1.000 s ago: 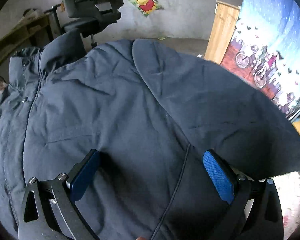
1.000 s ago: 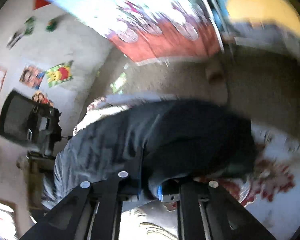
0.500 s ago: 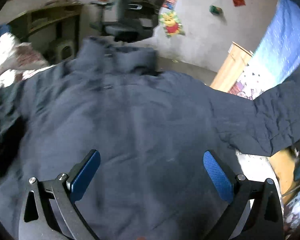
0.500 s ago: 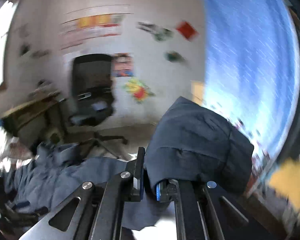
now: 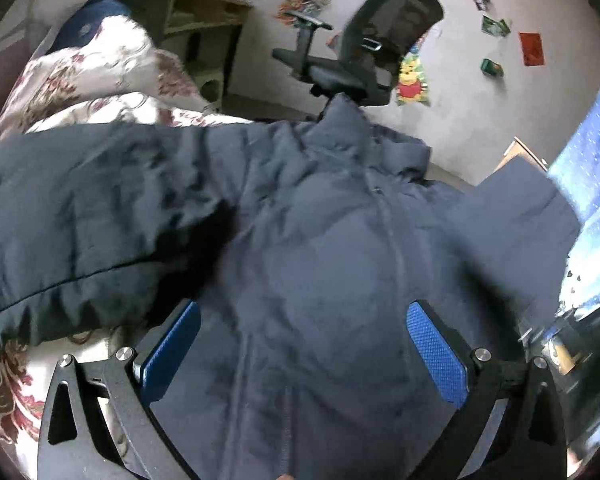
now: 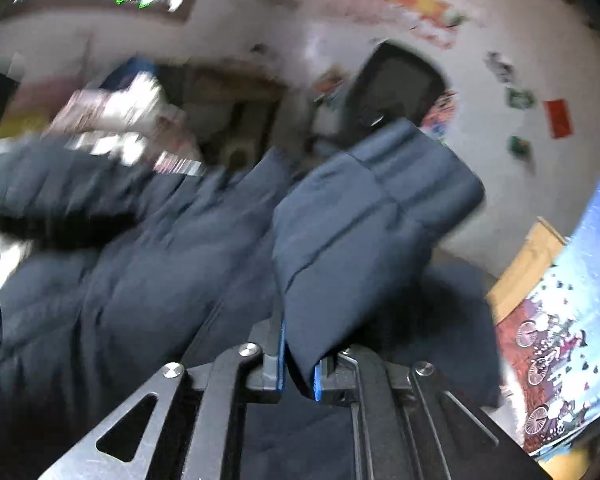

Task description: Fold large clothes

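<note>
- Left wrist view: the left gripper (image 5: 300, 356) hangs over the lower front of the dark blue jacket (image 5: 320, 260), its jaws spread wide and holding nothing. The blue pads (image 5: 436, 356) sit on either side of the zip line, above the cloth as far as I can tell.
- The jacket lies front up on a bed with a flowered bedspread (image 5: 112, 76), collar toward the far edge. One sleeve (image 5: 80, 220) is spread out to the left edge of the bed. The other sleeve (image 5: 520, 208) rises off to the right.
- I judge the open tool is waiting, ready to pin or take the body while the other hand does the folding.
- Behind the bed stand an office chair (image 5: 372, 52), a wooden shelf (image 5: 204, 12) and a blue patterned curtain (image 5: 596, 184). None of these lies in the working path.
- Right wrist view: the right gripper (image 6: 298, 368) is closed tight on the sleeve (image 6: 360, 232), the cuff end standing up past the jaws.
- The picture is blurred, so it looks mid-swing. Probably the sleeve is being carried across the jacket's chest (image 6: 140, 300) to fold it in.
- The bulky padding could spring back once let go.
</note>
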### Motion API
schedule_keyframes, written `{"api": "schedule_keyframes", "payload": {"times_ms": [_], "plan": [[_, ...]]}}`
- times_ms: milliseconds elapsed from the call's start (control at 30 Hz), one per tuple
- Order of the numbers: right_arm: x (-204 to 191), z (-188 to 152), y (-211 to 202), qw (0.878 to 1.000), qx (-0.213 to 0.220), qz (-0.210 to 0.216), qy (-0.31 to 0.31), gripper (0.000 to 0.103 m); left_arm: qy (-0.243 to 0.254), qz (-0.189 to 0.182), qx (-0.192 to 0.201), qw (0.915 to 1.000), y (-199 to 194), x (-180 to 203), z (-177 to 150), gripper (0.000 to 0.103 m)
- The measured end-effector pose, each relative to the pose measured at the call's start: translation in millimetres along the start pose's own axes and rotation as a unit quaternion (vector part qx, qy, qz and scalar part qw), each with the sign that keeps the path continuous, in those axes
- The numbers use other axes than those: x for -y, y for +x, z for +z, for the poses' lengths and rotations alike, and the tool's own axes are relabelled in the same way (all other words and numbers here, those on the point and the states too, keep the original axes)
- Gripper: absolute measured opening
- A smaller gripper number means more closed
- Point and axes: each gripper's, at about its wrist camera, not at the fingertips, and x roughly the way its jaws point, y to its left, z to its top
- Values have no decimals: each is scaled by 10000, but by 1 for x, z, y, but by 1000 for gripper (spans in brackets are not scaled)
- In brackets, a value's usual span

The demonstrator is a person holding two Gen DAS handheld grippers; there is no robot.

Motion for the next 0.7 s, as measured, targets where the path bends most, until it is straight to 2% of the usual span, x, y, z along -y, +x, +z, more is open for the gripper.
{"api": "schedule_keyframes", "payload": {"times_ms": [67,133,167,200,267,333,467,567,600,633,667,700], "plan": [[-26,-14,20,9987,-309,309,-251,17,-108,-127,-73,9998,1,-9,-4,101],[-41,-29,24,9969,-458,502,-390,24,-218,-432,-181,9987,5,-12,-6,101],[-48,-34,28,9959,-535,618,-391,32,-385,-861,-325,9950,9,-14,-8,101],[-51,-38,30,9946,-614,763,-345,47,-533,-1116,-401,9915,12,-16,-9,101],[-52,-42,29,9924,-616,1035,-248,65,-712,-1414,-472,9863,16,-18,-8,101],[-50,-42,25,9919,-611,1101,-183,68,-719,-1585,-579,9830,23,-10,-8,101],[-29,-43,12,9899,-688,1235,72,69,-748,-965,-925,9882,46,-6,-11,101],[-7,-52,-10,9928,-562,1054,116,69,-634,-686,-1060,9900,59,-4,-23,98],[5,-57,-21,9945,-473,925,131,69,-564,-652,-1022,9910,59,-3,-26,92],[12,-57,-26,9964,-352,757,161,69,-462,-645,-999,9918,59,1,-27,73],[19,-56,-31,9977,-222,597,211,69,-331,-634,-1042,9920,59,7,-29,60],[26,-55,-35,9985,-96,467,278,71,-270,-604,-1068,9921,60,8,-30,39]]}}
